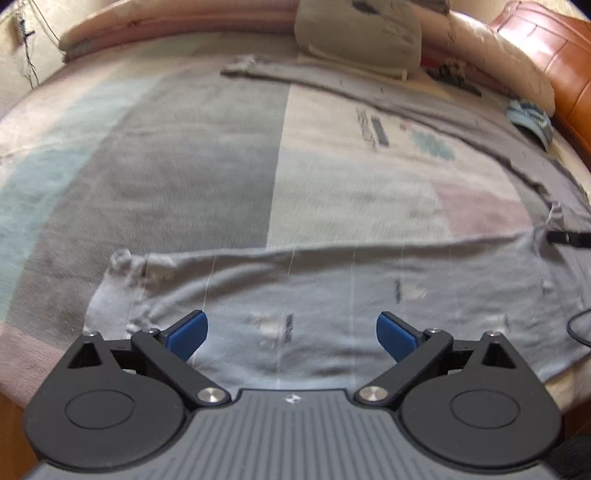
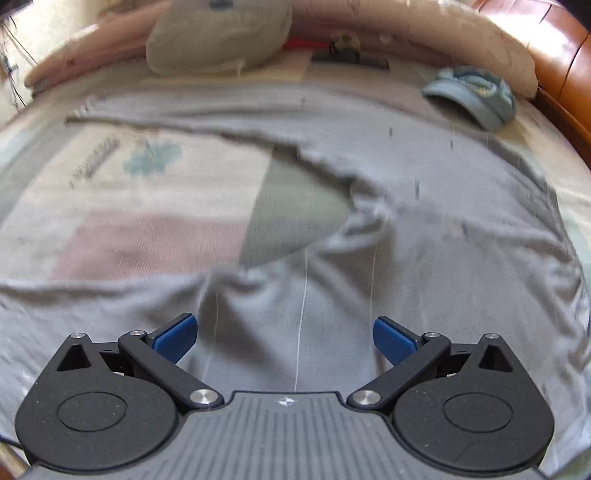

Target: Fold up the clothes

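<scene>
My left gripper [image 1: 291, 334] stands with its blue pads wide apart and nothing between them. It hangs over the near leg of the grey trousers [image 1: 332, 295], which lies flat across the bedspread [image 1: 192, 155] with its cuff [image 1: 122, 273] out to the left. I judge the wide opening suits either taking hold of this leg or having let it go; the frame does not settle which.

The trousers are spread in a V. The far leg [image 1: 295, 79] runs toward the grey pillow [image 1: 358, 33] at the head of the bed. The two legs meet to my right. Laid apart and flat like this, both legs are exposed for a lengthwise fold, one onto the other. No such fold shows at present.

My right gripper [image 2: 284, 338] is likewise spread, holding nothing. It hangs over the seat of the trousers [image 2: 424, 240], where the cloth is rucked into creases at the crotch [image 2: 369, 206]. That zone is the hinge of any leg-to-leg fold, so creases there would carry into the result.

A blue cap [image 2: 476, 99] lies beyond the trousers, clear of the working area.
</scene>
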Available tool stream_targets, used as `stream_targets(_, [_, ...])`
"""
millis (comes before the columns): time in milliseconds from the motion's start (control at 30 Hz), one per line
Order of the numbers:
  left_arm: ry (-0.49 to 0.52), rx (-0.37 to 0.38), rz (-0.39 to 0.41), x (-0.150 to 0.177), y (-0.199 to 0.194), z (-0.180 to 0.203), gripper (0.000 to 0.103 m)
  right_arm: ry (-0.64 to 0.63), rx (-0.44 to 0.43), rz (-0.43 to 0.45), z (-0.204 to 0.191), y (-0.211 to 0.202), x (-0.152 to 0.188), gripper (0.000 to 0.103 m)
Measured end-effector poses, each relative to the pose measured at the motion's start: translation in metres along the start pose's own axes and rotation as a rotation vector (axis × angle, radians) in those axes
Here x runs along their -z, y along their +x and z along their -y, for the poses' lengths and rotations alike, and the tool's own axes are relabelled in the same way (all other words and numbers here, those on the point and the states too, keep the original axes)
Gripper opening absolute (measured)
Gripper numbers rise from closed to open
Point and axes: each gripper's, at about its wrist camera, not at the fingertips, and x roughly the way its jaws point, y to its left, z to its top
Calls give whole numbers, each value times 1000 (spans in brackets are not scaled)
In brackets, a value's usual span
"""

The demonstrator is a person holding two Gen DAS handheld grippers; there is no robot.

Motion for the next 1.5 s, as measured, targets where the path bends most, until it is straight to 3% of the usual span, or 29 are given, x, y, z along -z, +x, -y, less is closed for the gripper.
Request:
stream_targets(100, [-17, -6, 32, -7, -6, 11, 98, -27, -14, 80, 3, 5, -40, 103])
stream_targets(233, [-35, -58, 53, -13, -7, 35, 98, 7, -2, 133, 7, 54, -115, 103])
stream_targets(333, [-58, -67, 60, -10, -11, 47, 98, 44, 26, 116, 10, 104, -156, 103])
stream_targets(433, [-87, -81, 44, -2, -13, 55, 98, 57, 72, 46, 6, 152, -173, 103])
stream_targets(500, [-104, -86, 31, 1, -11, 56, 98, 43, 106, 26, 0, 169, -167, 103])
stream_targets(600, [-128, -93, 13, 6, -9, 56, 98, 29, 118, 50, -5, 159, -148, 103])
stream_targets(700, [-153, -101, -6, 11, -7, 57, 98, -14, 86, 66, -4, 148, -131, 103])
stream_targets(800, [-128, -104, -2, 4, -6, 63, 98, -47, 29, 44, 4, 147, -137, 103])
stream_targets(933, [-62, -57, 24, -16, -6, 75, 98, 27, -86, 32, 31, 107, -139, 103])
stream_targets(1033, [-5, -6, 39, -40, -1, 83, 98, 18, -56, 73, 54, 67, -113, 103])
stream_targets(1267, [140, 172, 82, -138, 31, 125, 98, 22, -44, 28, 106, 16, -36, 103])
stream_targets(1433, [157, 420, 98, -219, 69, 186, 98, 11, -73, 21, 112, 7, 7, 103])
stream_targets(1500, [142, 503, 55, -244, 92, 216, 98, 32, -81, 19, 113, 9, 18, 103])
